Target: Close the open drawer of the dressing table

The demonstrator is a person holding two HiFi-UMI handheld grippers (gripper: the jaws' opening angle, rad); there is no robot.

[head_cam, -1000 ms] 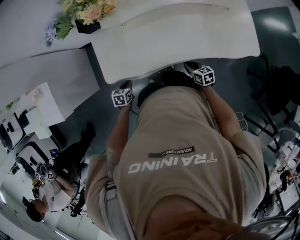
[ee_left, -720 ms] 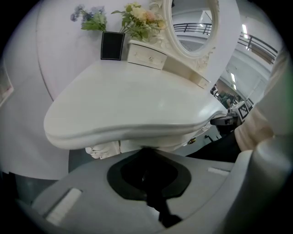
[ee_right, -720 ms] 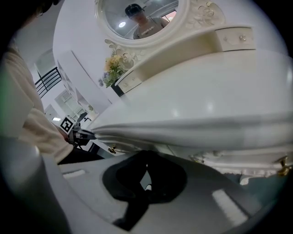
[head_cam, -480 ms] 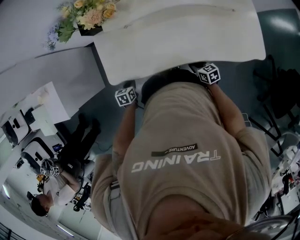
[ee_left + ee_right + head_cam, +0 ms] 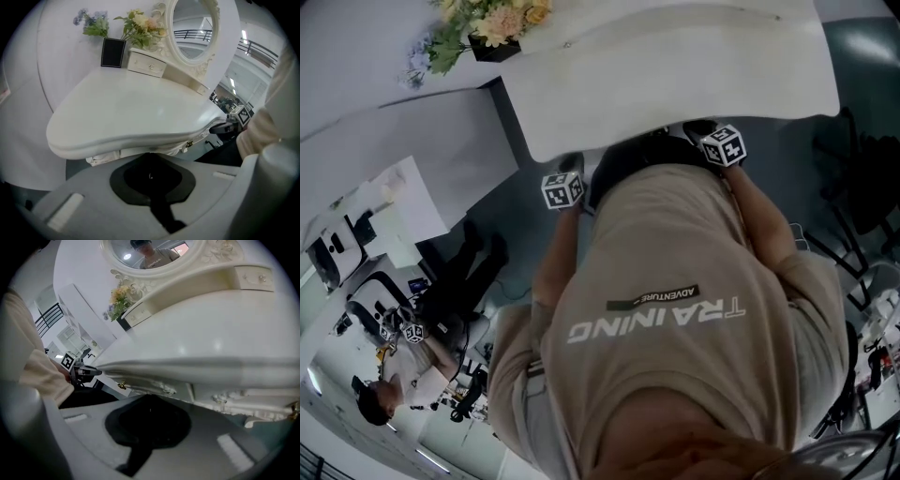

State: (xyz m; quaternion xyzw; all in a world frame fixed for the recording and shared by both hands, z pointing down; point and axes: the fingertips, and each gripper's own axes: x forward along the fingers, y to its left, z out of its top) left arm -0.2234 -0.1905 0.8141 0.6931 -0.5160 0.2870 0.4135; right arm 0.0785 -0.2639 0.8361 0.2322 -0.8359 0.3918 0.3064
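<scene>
White is seen all over the one dressing table [image 5: 675, 75], on which one oval mirror [image 5: 194, 28] is mounted. The task's drawer [image 5: 176, 150] is found just under the tabletop's front lip, between the two grippers; how far it stands out cannot be judged. The left gripper [image 5: 151, 159] and right gripper [image 5: 149, 401] are both closed, with nothing between the jaws. If uneven pressure were applied, the drawer could be skewed and jammed. Two small top drawers [image 5: 253, 277], one black vase [image 5: 113, 52] and one brass knob [image 5: 189, 144] are counted.

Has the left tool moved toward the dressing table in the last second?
No. In the head view the left tool keeps the same small gap below the front edge of the dressing table; both drifted right together.
</scene>
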